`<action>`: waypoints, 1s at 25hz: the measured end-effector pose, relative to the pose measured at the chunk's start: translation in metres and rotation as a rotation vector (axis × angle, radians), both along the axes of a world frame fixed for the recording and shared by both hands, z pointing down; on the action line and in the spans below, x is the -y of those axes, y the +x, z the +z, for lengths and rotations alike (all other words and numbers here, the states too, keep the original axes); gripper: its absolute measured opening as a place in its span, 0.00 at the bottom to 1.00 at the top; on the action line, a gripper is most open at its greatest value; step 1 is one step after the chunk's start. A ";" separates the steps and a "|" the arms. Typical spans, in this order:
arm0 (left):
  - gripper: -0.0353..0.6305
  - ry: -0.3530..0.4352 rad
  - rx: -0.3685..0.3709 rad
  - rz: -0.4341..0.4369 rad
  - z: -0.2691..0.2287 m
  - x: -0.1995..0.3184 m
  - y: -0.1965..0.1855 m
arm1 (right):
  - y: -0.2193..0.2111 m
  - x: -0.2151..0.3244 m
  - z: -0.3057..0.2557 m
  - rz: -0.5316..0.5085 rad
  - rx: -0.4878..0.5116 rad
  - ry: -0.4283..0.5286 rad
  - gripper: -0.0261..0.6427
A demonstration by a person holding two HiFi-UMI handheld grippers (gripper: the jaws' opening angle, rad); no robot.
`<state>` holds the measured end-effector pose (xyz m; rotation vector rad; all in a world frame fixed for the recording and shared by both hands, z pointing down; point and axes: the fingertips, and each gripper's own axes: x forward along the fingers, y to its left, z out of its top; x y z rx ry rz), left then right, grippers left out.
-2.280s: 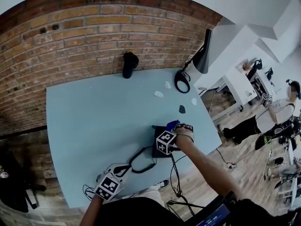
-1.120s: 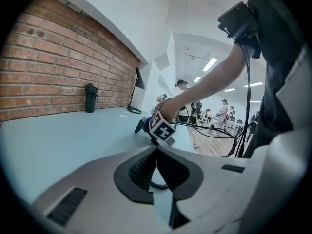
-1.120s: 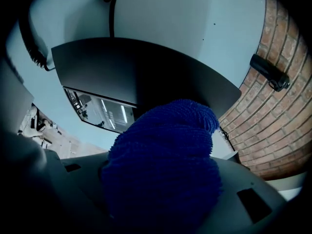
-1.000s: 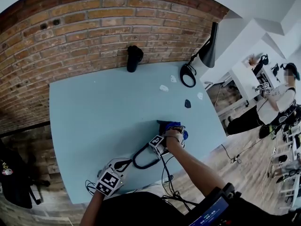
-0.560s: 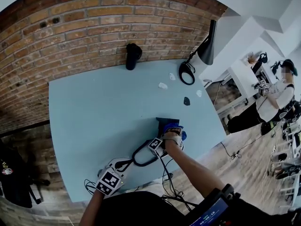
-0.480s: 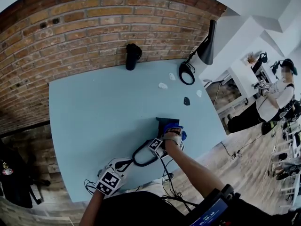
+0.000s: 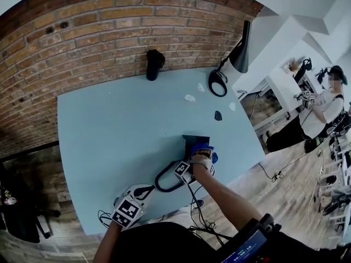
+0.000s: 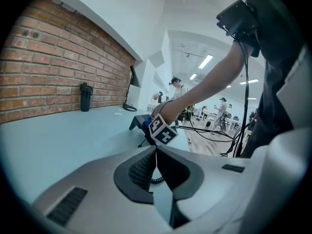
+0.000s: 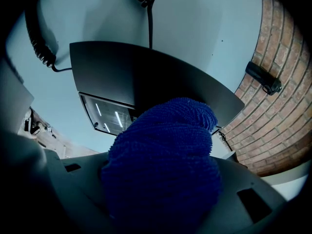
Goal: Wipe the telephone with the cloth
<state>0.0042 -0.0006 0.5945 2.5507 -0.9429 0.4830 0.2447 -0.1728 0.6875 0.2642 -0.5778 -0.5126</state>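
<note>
The black telephone sits near the table's front right, and its coiled cord loops toward me. My right gripper is shut on a bunched blue cloth, which it presses on the phone's near side. In the right gripper view the cloth fills the jaws of the right gripper above the phone's dark body and small screen. My left gripper rests by the table's front edge. Its jaws in the left gripper view meet at the tips with nothing held. The telephone lies ahead of them.
A black cylinder stands against the brick wall. A black lamp with a ring base is at the back right. Small scraps and a dark bit lie nearby. Cables hang off the table's front edge. People stand at desks to the right.
Since 2.3 s ago the right gripper with the cloth has slid toward the phone's near edge. Over the last second it barely shifts. The left gripper stays put.
</note>
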 end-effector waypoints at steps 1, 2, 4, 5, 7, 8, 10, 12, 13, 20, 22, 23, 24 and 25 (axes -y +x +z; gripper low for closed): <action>0.09 0.000 0.000 0.002 0.000 0.000 0.000 | 0.000 -0.001 -0.001 0.001 0.005 0.002 0.33; 0.09 0.001 0.000 0.005 -0.001 0.000 0.001 | 0.000 -0.002 0.000 0.001 0.007 0.002 0.33; 0.09 0.002 -0.001 0.011 -0.001 -0.001 0.002 | 0.001 -0.003 0.002 -0.003 0.006 0.006 0.33; 0.09 0.001 -0.001 0.013 -0.002 -0.001 0.002 | 0.000 -0.003 0.002 -0.004 0.007 0.008 0.33; 0.09 -0.001 -0.001 0.014 -0.001 -0.001 0.003 | -0.001 -0.006 0.001 -0.003 0.015 0.009 0.33; 0.09 -0.003 0.000 0.014 0.000 -0.001 0.003 | -0.001 -0.007 0.001 -0.002 0.019 0.009 0.33; 0.09 -0.005 0.001 0.014 0.001 0.000 0.003 | -0.001 -0.009 0.003 0.000 0.024 0.009 0.33; 0.09 -0.005 0.000 0.016 0.001 0.001 0.004 | 0.000 -0.011 0.003 0.001 0.030 0.012 0.33; 0.09 -0.005 0.001 0.018 0.001 0.001 0.005 | 0.000 -0.012 0.004 0.001 0.032 0.015 0.33; 0.09 -0.010 0.003 0.027 0.003 -0.001 0.007 | 0.001 -0.023 0.009 0.004 0.033 0.011 0.33; 0.09 -0.013 0.001 0.026 0.003 -0.001 0.006 | 0.001 -0.026 0.010 0.003 0.034 0.014 0.33; 0.09 -0.014 0.000 0.026 0.003 -0.001 0.006 | 0.001 -0.028 0.010 0.001 0.034 0.015 0.33; 0.09 -0.015 -0.001 0.027 0.003 -0.002 0.006 | 0.001 -0.029 0.011 -0.002 0.035 0.015 0.33; 0.09 -0.015 -0.001 0.029 0.003 -0.002 0.007 | 0.001 -0.031 0.011 -0.004 0.035 0.015 0.33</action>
